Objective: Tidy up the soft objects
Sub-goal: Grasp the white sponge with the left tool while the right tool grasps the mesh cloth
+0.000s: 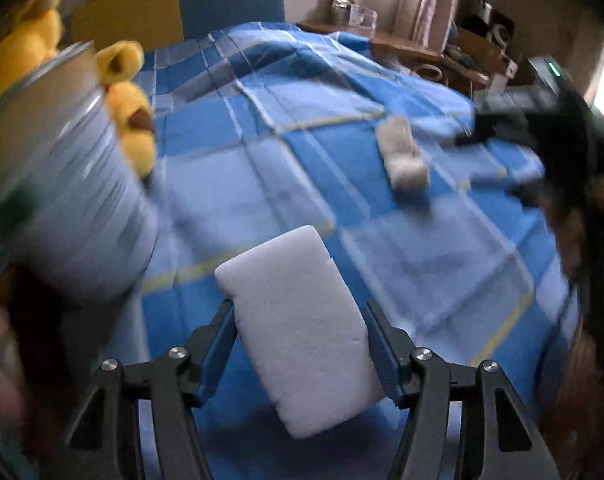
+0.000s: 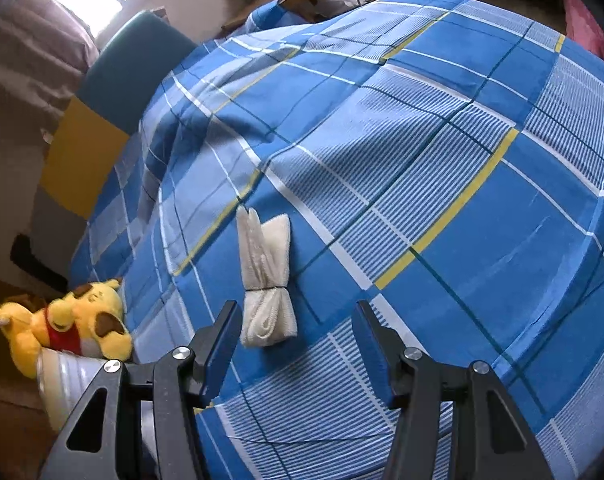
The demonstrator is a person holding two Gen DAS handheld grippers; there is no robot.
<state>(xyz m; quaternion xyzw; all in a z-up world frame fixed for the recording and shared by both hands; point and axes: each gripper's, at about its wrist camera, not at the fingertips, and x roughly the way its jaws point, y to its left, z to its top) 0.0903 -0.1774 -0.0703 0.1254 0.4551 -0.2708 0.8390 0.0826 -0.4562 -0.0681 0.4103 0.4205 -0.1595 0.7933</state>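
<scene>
Nearest in the left wrist view, a white foam block (image 1: 306,328) is held between the fingers of the left gripper (image 1: 302,344), both pads pressed against its long sides. Its long axis runs away from the camera, leaning slightly left at the far end; its surface is grainy, its corners rounded. It is carried above the blue checked bedspread (image 1: 261,184).

In the right wrist view, the right gripper (image 2: 297,344) is seen with its jaws apart and nothing gripped. Just beyond the left finger a rolled cream cloth (image 2: 265,280) lies on the bedspread (image 2: 462,200), tied near its lower end, its long axis pointing away from the camera.

Farther left, a yellow plush bear (image 2: 73,324) is seen lying in a ribbed bucket (image 2: 65,376) beside the bed.
</scene>
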